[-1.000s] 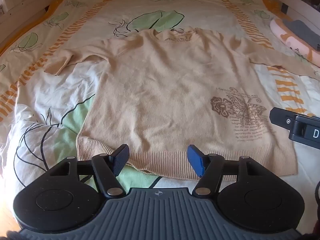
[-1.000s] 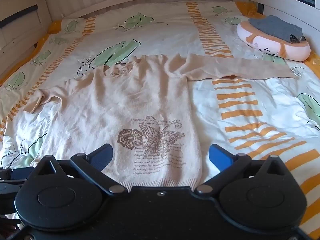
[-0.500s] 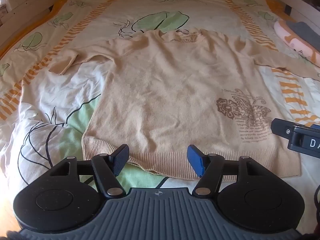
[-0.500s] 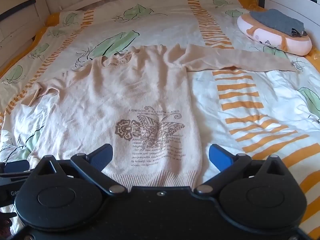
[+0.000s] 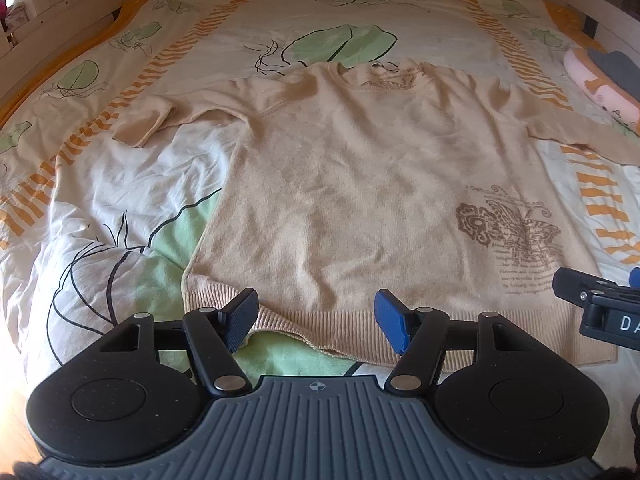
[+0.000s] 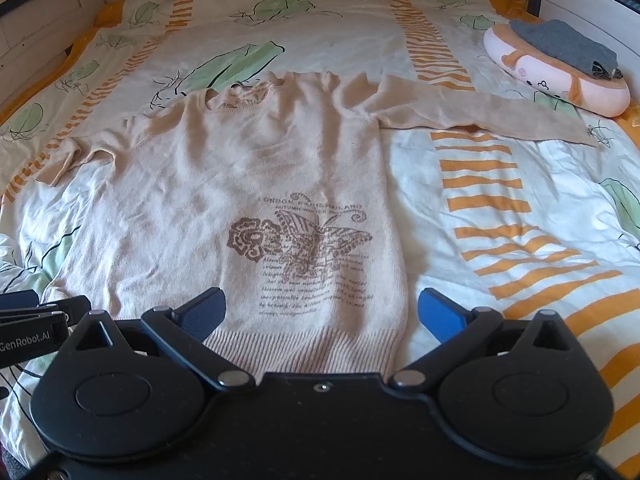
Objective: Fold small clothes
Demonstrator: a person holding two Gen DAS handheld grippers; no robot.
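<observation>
The left gripper (image 5: 316, 318) points steeply down over the near hem of a beige knitted long-sleeved sweater (image 5: 360, 184), its blue-padded jaws standing partly apart above the ribbed edge with nothing between them. The right gripper (image 6: 322, 312) is tilted down likewise above the sweater's near right corner, its jaws spread wider, also holding nothing; whether either touches the cloth cannot be told. Each gripper's black body shows at the edge of the other's view, side by side.

The sweater lies flat, front up, on a white bedspread printed with green leaves and orange stripes (image 6: 500, 216), collar at the far end and hem at the near end. A brown butterfly-and-flower print with lettering (image 6: 304, 240) sits low on its right side. The right sleeve stretches straight out to the right; the left sleeve runs out to the left with its cuff turned over.

At the far right, a pink and orange plush cushion (image 6: 556, 80) carries a folded grey cloth (image 6: 568, 46) on top.
</observation>
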